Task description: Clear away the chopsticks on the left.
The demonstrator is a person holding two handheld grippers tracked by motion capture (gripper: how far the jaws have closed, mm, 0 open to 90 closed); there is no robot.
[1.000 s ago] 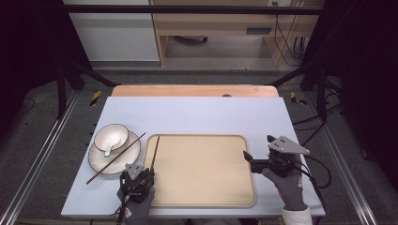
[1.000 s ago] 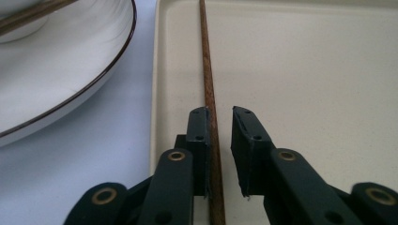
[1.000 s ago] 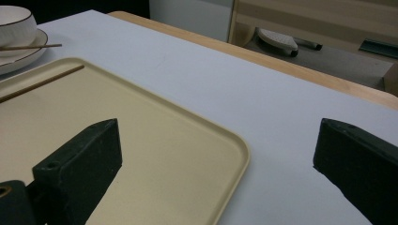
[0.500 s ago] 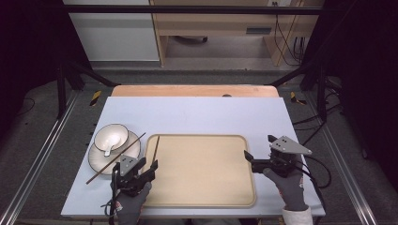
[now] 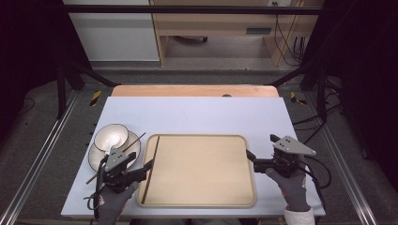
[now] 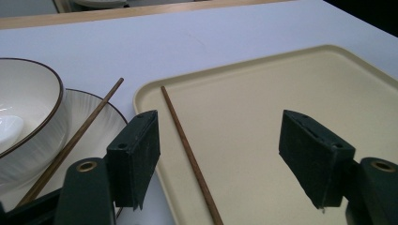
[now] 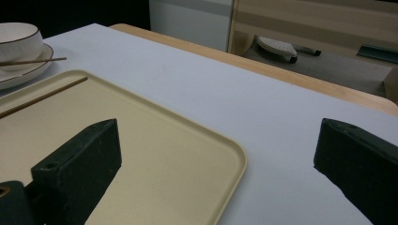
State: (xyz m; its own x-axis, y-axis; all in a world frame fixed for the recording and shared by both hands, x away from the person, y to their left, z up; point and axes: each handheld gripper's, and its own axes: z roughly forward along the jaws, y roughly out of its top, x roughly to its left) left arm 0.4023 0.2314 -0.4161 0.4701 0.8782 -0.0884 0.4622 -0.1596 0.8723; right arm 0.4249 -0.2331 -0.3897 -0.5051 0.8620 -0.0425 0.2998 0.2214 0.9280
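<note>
1 chopstick (image 5: 151, 168) lies lengthwise along the tray's (image 5: 206, 205) left edge; both grippers' fingers spread

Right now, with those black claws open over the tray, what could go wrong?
The thin brown wooden chopstick lies flat on the beige plastic tray; the open left gripper might pinch badly and let it slip. The second chopstick leans across the white plate beside the white bowl; a nudge could roll it off.
</note>
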